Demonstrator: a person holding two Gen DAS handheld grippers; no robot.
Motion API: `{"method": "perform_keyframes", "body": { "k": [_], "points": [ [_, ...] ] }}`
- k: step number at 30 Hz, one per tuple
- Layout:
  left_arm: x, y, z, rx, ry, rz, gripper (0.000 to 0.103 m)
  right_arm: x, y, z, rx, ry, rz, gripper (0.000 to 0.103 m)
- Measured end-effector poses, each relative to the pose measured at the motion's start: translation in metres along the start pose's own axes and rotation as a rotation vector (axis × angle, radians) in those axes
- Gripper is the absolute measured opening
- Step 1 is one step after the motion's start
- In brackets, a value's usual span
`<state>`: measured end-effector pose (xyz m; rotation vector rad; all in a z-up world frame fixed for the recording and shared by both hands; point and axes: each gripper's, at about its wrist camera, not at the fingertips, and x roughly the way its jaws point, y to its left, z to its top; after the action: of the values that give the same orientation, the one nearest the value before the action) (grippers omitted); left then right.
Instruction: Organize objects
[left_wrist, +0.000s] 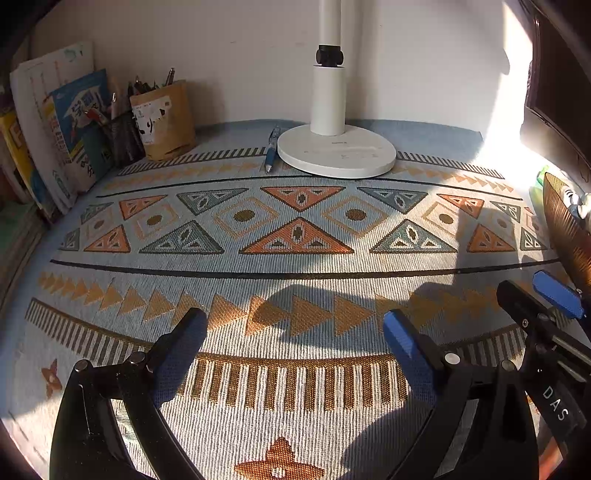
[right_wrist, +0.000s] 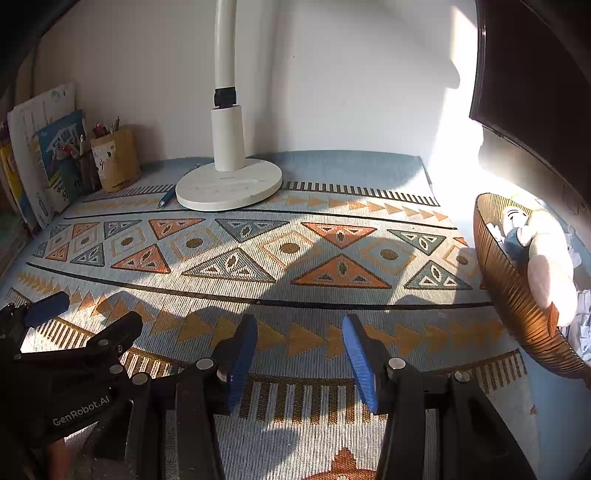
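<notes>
Both claws, left (left_wrist: 295, 332) and right (right_wrist: 300, 347), are apart and hold nothing, and the pen (left_wrist: 271, 149) touches the lamp (left_wrist: 336, 149), so grabbing it may bump the lamp.

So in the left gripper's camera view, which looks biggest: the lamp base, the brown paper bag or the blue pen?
1. lamp base
2. brown paper bag
3. blue pen, plainly smallest

All three sit similarly far back.

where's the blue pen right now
The blue pen lies on the patterned cloth at the back, touching the left edge of the white lamp base, with the brown pen holder further left.
</notes>
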<state>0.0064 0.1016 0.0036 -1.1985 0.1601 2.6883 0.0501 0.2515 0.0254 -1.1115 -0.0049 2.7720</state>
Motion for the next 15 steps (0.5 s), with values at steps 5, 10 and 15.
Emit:
{"method": "perform_keyframes", "body": {
  "k": [5,10,15],
  "points": [
    [0.001,0.001,0.0,-0.004,0.007,0.003,0.096,0.001,0.001,0.0,-0.002,0.003,0.001,0.047],
    [0.003,0.003,-0.001,-0.016,0.017,0.007,0.096,0.002,-0.001,0.0,0.004,0.009,0.008,0.05],
    [0.013,0.008,-0.005,-0.032,0.108,-0.006,0.096,0.007,0.002,0.0,-0.007,0.034,0.004,0.05]
  ]
}}
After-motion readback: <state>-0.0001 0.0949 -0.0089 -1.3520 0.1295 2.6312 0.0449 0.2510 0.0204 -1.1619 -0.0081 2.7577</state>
